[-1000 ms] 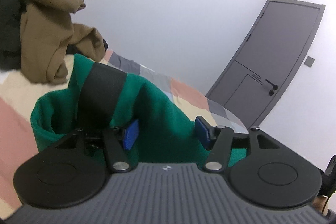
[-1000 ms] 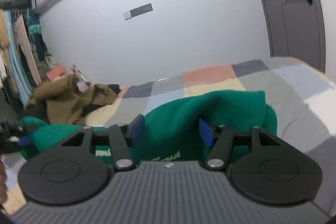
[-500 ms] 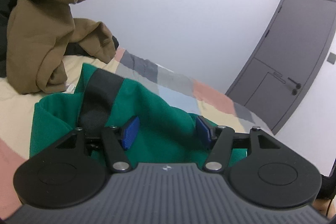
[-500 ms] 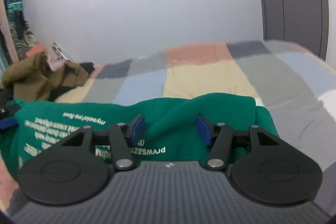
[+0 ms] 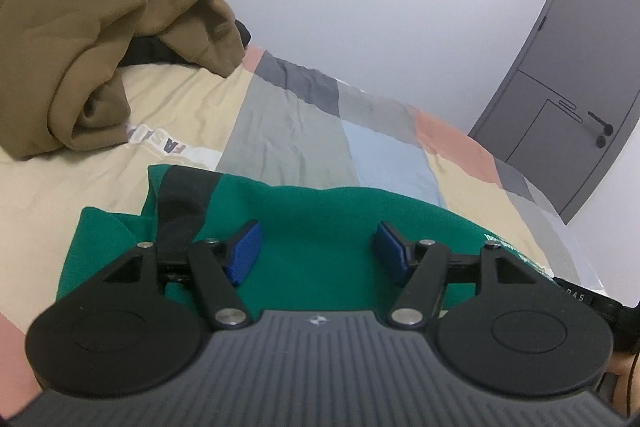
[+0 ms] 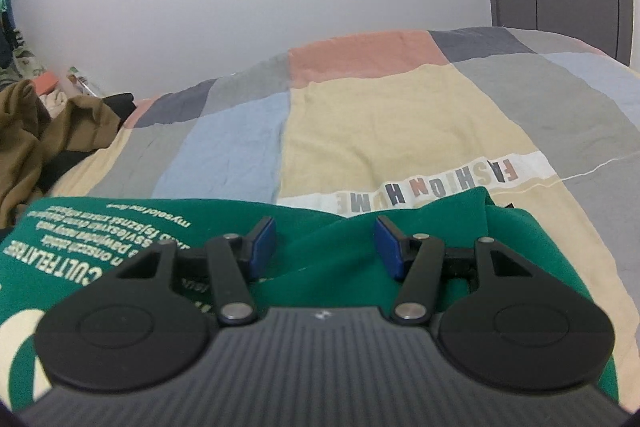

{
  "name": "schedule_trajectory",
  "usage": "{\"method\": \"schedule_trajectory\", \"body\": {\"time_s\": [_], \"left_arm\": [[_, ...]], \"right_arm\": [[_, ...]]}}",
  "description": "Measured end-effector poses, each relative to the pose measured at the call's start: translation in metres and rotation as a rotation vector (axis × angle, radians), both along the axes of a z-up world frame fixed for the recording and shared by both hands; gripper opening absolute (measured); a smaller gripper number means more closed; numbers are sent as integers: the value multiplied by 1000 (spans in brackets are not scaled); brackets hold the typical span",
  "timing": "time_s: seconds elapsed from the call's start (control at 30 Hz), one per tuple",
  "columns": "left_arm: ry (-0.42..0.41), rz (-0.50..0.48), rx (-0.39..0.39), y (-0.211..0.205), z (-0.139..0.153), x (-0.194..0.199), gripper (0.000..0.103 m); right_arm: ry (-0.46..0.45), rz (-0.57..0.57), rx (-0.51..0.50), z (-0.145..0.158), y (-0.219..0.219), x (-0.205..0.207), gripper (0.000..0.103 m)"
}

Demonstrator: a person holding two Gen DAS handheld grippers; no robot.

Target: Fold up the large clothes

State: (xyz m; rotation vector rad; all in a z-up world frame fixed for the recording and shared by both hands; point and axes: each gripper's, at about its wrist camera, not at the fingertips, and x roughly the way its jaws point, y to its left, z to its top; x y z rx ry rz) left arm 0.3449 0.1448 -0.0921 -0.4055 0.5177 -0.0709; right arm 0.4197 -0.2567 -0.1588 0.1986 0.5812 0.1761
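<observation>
Bed (image 5: 288,131): a patchwork cover in cream, grey, pale blue and salmon fills both views; a white strip printed "FASHION HOME" (image 6: 430,189) crosses the cream patch at 12 o'clock from the right gripper.
Green garment (image 5: 316,223): lies flat on the bed cover, directly under and ahead of both grippers. In the left wrist view it spreads from 9 o'clock to 3 o'clock around the fingers, its far edge at 12 o'clock. In the right wrist view (image 6: 332,255) it runs from 9 o'clock, where pale printed lettering shows, across to 3 o'clock, with a raised crease between the fingers.
Brown garment (image 5: 76,39): heaped in a pile at 10 to 11 o'clock from the left gripper, well apart from the green one; the right wrist view shows it at 9 o'clock by the frame edge.
Door (image 5: 576,75): dark grey, closed, at 2 o'clock in the left wrist view.
Black band (image 5: 184,203): a dark strip on the green cloth, at 10 o'clock just beyond the left gripper's fingers.
Left gripper (image 5: 316,247): jaws spread wide, blue pads clear of each other, green cloth below the gap; nothing is clamped.
Right gripper (image 6: 325,247): jaws likewise wide apart, the pads standing on either side of the crease, holding nothing.
</observation>
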Motion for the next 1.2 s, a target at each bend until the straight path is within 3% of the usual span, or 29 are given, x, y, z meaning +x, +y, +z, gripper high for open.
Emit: {"method": "schedule_trajectory", "body": {"time_s": [0.17,0.27,0.47,0.63,0.73,0.87,1.0,1.13,1.2], "left_arm": [[-53,-44,-8,-1,16,-27,83],[-70,-54,-47,2,26,-57,84],[-26,-33,-182,13,34,-111,84],[15,-17,-237,9,31,-140,84],[55,-3,-280,10,22,-150,85],[170,55,-403,23,-6,-151,85],[221,104,-503,41,-33,-139,83],[215,140,-659,57,-51,-129,83],[226,157,-692,62,-55,-124,75]], "right_arm": [[4,19,102,6,-15,-9,56],[15,27,200,18,-28,-22,57],[-10,66,284,52,-29,-76,59],[64,161,347,63,-24,-124,59],[139,201,395,55,-21,-141,60],[254,156,499,34,-27,-145,82],[362,48,627,9,-42,-130,82],[380,-36,692,-8,-54,-120,81],[392,-39,705,-12,-54,-114,80]]}}
